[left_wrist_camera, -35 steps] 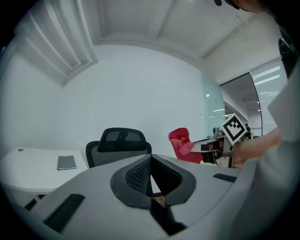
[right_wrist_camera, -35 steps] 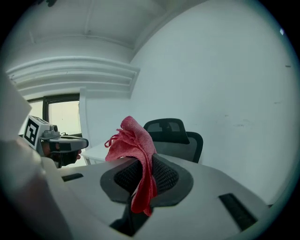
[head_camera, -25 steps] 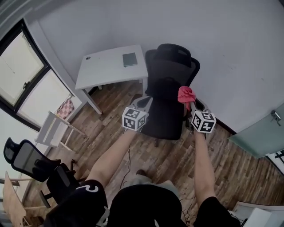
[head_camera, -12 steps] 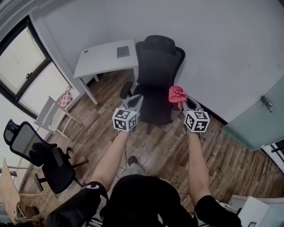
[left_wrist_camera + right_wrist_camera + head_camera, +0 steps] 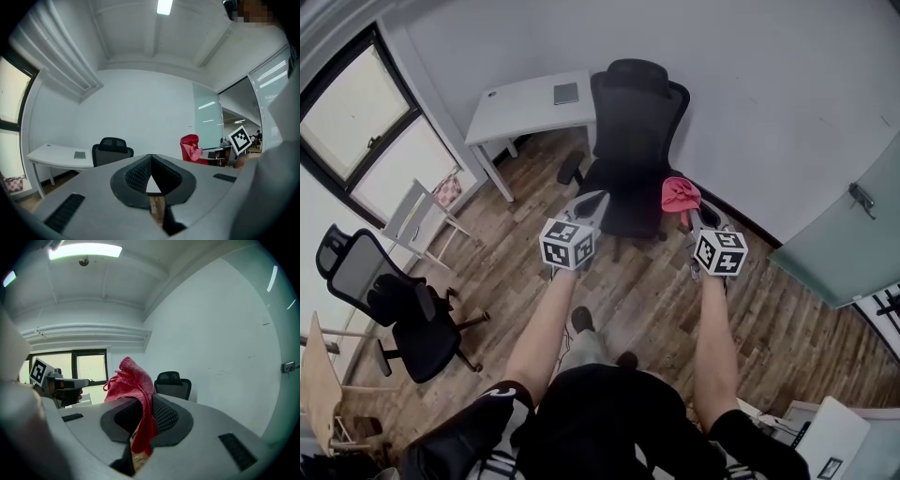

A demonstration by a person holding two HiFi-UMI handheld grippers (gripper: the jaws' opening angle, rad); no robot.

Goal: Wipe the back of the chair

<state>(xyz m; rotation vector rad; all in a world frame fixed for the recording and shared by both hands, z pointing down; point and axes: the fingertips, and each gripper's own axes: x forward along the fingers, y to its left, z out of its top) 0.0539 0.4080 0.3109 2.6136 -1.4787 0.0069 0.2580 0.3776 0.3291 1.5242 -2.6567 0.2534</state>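
1. Left tongs (image 5: 150, 158): clenched tip to tip with nothing between them, held out in front of the person and pointing toward the chair.
2. Right tongs (image 5: 144, 401): grasping a red cloth (image 5: 132, 379). A fold is pinched between the pads, the rest bunches up above the tips, and a short tail hangs below.
3. Black office chair (image 5: 630, 112): stands against the white wall (image 5: 750, 84) with its seat turned toward the person. The backrest and headrest are upright. In both gripper views it lies ahead of the tongs and apart from them, and the cloth does not touch it.
4. White worktop (image 5: 520, 108): just beside the chair, at its left in the head view, set in the corner of the room. It carries a flat grey book-like item (image 5: 566, 93).
5. Wooden floor (image 5: 647, 295): planked, under the chair and the person.
6. Second black office chair (image 5: 389, 305): at the left edge of the head view, well apart from the first, near a white slatted frame (image 5: 417, 220) below the window (image 5: 356, 131).
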